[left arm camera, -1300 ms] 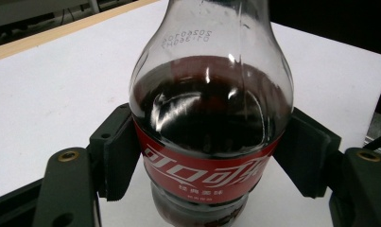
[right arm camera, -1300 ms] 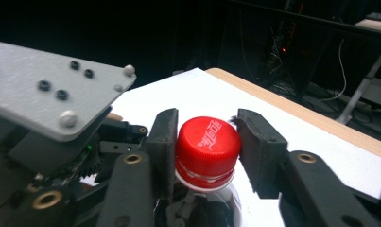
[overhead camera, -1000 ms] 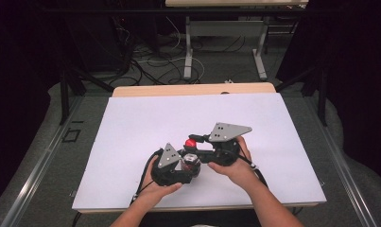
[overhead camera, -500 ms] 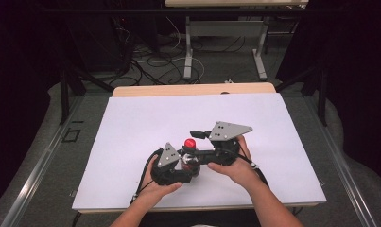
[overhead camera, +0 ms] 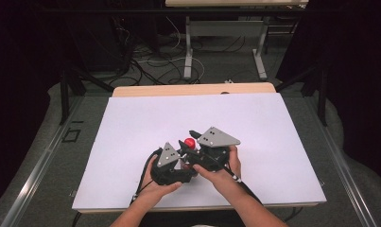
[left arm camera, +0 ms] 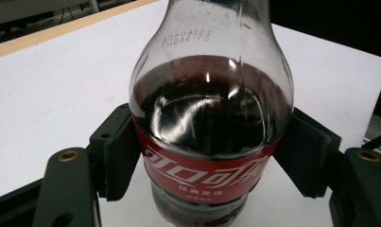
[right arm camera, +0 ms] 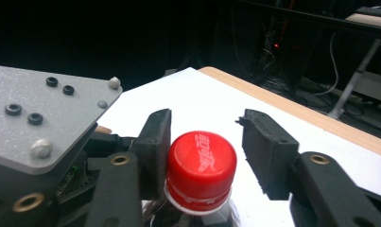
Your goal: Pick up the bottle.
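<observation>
White covered the top of the bench [overhead camera: 131,123], with a strip of pale wood showing along its far edge. Past the bench, on the dark floor, lay a tangle of cables [overhead camera: 145,56] and the grey legs of another table [overhead camera: 188,47]. Nothing else sat on the white top, so nothing stood in the way.

A cola bottle [left arm camera: 209,137] stood upright near the middle of the front part of the bench. It had dark drink inside and a red label around it. Its red cap [right arm camera: 201,163] was on top.

The left tongs [left arm camera: 209,161] held the bottle tight around the label, one pad on each side. In the high view the left tongs [overhead camera: 171,163] sat low, just beside the person's left hand [overhead camera: 155,182].

The right tongs [right arm camera: 209,142] were up at the cap. The jaws had just been closing a bit, with the cap between them. One pad touched the cap on its side. The other pad stood a little apart from it, so the tongs were narrow but not pinching yet. In the high view the right tongs [overhead camera: 190,139] were close against the left ones, with the cap showing red between the two grey plates.
</observation>
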Motion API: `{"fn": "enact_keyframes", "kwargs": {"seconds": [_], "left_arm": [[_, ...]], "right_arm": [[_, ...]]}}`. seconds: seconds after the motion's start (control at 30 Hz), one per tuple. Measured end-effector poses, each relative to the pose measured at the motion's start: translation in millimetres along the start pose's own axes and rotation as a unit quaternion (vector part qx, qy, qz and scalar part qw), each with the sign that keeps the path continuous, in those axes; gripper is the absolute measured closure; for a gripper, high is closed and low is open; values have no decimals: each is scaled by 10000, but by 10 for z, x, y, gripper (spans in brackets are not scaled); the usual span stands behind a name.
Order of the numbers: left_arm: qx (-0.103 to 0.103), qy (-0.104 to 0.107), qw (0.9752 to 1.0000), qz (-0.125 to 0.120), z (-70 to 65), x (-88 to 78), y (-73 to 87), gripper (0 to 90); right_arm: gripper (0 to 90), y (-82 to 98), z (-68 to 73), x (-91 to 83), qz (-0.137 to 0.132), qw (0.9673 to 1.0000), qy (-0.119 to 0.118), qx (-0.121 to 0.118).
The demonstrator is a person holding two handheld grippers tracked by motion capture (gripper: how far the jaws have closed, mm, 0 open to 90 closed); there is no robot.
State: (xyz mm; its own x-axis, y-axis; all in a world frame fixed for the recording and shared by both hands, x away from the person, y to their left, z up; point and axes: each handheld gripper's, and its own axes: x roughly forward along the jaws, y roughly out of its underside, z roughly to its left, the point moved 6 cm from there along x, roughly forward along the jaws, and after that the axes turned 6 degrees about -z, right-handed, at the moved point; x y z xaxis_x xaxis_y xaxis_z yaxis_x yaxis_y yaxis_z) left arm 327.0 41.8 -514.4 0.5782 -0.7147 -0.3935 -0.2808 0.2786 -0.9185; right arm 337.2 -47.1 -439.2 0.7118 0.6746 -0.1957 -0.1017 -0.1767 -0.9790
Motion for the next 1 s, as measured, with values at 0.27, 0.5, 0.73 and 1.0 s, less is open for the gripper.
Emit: {"fn": "enact_keyframes", "kwargs": {"seconds": [0.27, 0.5, 0.73, 1.0], "left_arm": [[-4, -5, 10000, -3, 7, -2, 4, 302], [66, 114, 9999, 4, -17, -6, 0, 302], [136, 250, 9996, 38, -70, 10, 10, 302], [68, 179, 9998, 15, -33, 4, 7, 302]], "right_arm": [[610, 11, 3, -15, -1, 9995, -306, 63], [611, -12, -174, -4, 74, 9805, -1965, 14], [611, 5, -255, -41, 104, 9667, -2557, -81], [533, -7, -237, -51, 86, 9764, -2156, 34]]}}
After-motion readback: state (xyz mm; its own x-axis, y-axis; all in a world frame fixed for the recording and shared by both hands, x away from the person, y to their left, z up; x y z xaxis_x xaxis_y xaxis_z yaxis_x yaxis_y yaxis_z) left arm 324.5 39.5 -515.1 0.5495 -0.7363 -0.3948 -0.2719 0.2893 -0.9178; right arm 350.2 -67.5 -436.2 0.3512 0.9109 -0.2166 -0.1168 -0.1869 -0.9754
